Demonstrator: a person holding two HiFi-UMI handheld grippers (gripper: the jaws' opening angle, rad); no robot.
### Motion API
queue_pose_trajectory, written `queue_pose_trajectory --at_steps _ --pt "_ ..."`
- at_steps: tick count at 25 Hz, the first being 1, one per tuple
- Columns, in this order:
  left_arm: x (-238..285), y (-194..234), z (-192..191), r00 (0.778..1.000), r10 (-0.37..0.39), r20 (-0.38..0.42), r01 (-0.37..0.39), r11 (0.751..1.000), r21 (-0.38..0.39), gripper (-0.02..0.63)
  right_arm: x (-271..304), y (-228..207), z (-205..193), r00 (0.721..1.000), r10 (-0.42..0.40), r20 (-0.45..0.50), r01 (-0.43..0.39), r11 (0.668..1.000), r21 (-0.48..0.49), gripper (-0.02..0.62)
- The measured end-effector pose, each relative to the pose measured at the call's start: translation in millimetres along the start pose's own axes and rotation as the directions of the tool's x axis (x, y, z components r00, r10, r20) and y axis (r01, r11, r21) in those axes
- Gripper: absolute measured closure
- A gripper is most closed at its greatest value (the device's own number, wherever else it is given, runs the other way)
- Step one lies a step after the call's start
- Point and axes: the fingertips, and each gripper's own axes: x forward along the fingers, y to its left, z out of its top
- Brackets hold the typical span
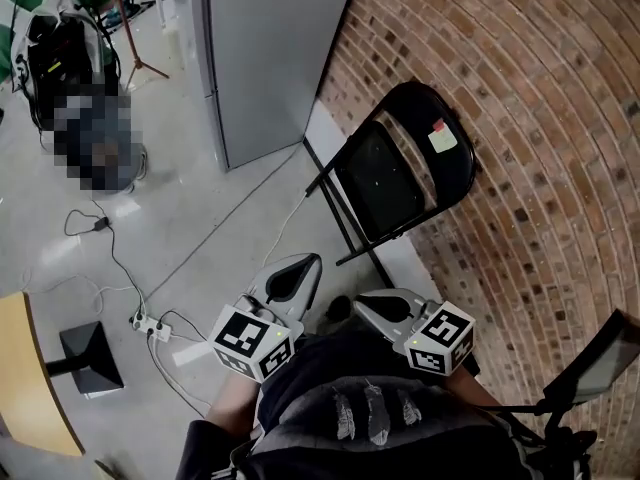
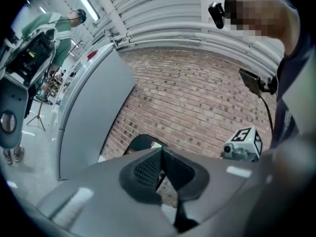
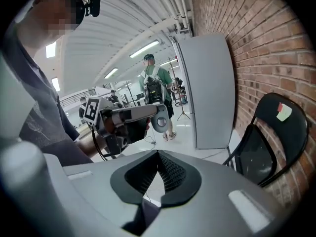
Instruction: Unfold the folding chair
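Observation:
The black folding chair [image 1: 400,173] stands folded flat against the brick wall [image 1: 540,118], with a small pale sticker [image 1: 442,136] on its backrest. Both grippers are held close in front of the person's body, well short of the chair. The left gripper [image 1: 302,265] is shut with nothing in it, and so is the right gripper [image 1: 364,303]. In the left gripper view the shut left gripper [image 2: 161,154] points toward the chair's top [image 2: 143,143]. In the right gripper view the right gripper [image 3: 158,157] is shut too, with the chair [image 3: 269,142] off to the right.
A tall grey cabinet [image 1: 270,58] stands left of the chair. A power strip [image 1: 150,323] and cables lie on the floor by my left. A wooden table edge [image 1: 25,368] and a black stand base [image 1: 90,358] are at bottom left. A person in green [image 3: 155,88] stands farther off.

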Motion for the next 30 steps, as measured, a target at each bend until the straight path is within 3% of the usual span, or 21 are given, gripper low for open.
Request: queue_pose_trajectory --at_steps 7,14,17,20,22,24,26,30 --pt "7.6 -5.8 11.5 0.999 -0.030 -0.028 0.030 1.000 0.003 0.603 17.3 4.4 20.3 0.999 0.030 -0.016 -0.030 0.999 -0.017 0.594" --pt "30.5 16.7 16.2 0.997 0.038 -0.067 -0.041 0.998 -0.045 0.603 25.6 -20.7 35.9 0.998 0.066 -0.025 -0.066 0.998 0.004 0.594" --pt "44.4 14.7 16.2 0.998 0.044 -0.042 -0.047 0.996 -0.079 0.603 22.6 -30.9 26.2 0.998 0.057 -0.004 -0.057 0.998 0.035 0.594" --pt "63.9 6.9 37.6 0.997 -0.033 0.076 0.050 0.972 -0.228 0.603 18.1 -36.0 17.1 0.999 0.039 0.024 -0.040 0.998 0.050 0.594" --pt "85.0 -5.4 59.9 0.972 -0.150 0.181 0.206 0.914 -0.348 0.603 13.1 -44.5 14.8 0.999 0.028 0.042 -0.031 0.997 0.067 0.594" --pt "111.9 -21.5 74.4 0.945 -0.233 0.231 0.308 0.871 -0.383 0.603 7.2 -56.1 12.5 0.998 0.029 0.054 -0.034 0.994 0.099 0.594" --pt "144.3 -41.9 76.0 0.939 -0.284 0.193 0.335 0.881 -0.334 0.603 1.6 -71.4 11.5 0.997 0.028 0.071 -0.037 0.991 0.132 0.594" --pt "204.7 -70.4 35.5 0.950 -0.313 0.004 0.304 0.919 -0.252 0.603 -14.8 -120.3 13.4 0.992 0.007 0.126 -0.032 0.980 0.198 0.594"
